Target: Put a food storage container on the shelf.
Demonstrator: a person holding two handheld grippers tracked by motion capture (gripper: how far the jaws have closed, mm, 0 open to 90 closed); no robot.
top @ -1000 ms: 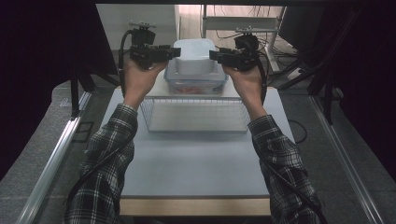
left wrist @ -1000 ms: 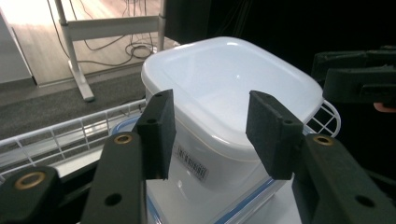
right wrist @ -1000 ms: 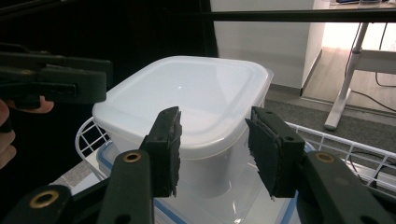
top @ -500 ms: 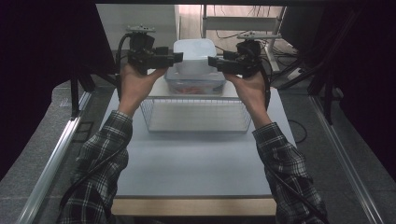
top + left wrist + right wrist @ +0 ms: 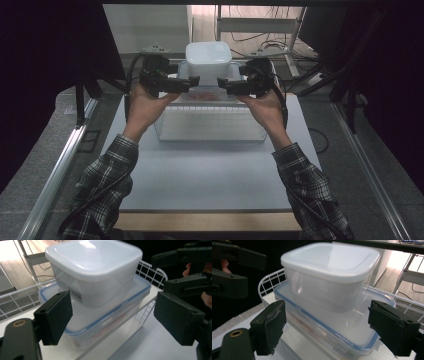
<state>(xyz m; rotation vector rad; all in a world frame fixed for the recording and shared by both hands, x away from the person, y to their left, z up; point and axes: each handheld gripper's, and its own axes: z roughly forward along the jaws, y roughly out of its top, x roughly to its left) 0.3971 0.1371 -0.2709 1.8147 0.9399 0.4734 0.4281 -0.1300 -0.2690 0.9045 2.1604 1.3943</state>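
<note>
A square clear tub with a white lid (image 5: 208,55) (image 5: 95,267) (image 5: 332,270) stands on a flat clear box with a blue-rimmed lid (image 5: 207,95) (image 5: 105,315) (image 5: 332,325). Both sit at the far end of a white wire basket (image 5: 210,131). My left gripper (image 5: 187,83) (image 5: 117,317) hovers by the stack's left near side and my right gripper (image 5: 226,86) (image 5: 332,327) by its right near side. Both have just been opening their jaws and now stand open. The pads (image 5: 56,315) (image 5: 269,326) touch nothing, with the stack ahead of them.
The basket rests on a white table top (image 5: 210,175) with bare room in front of it. Metal rails (image 5: 55,170) run along both sides of the table. Desk legs and cables (image 5: 260,30) stand beyond the far edge.
Both grippers have drawn away from the white-lidded tub's sides, toward the person and lower, and their jaws have spread. The tub stays on the flat box.
</note>
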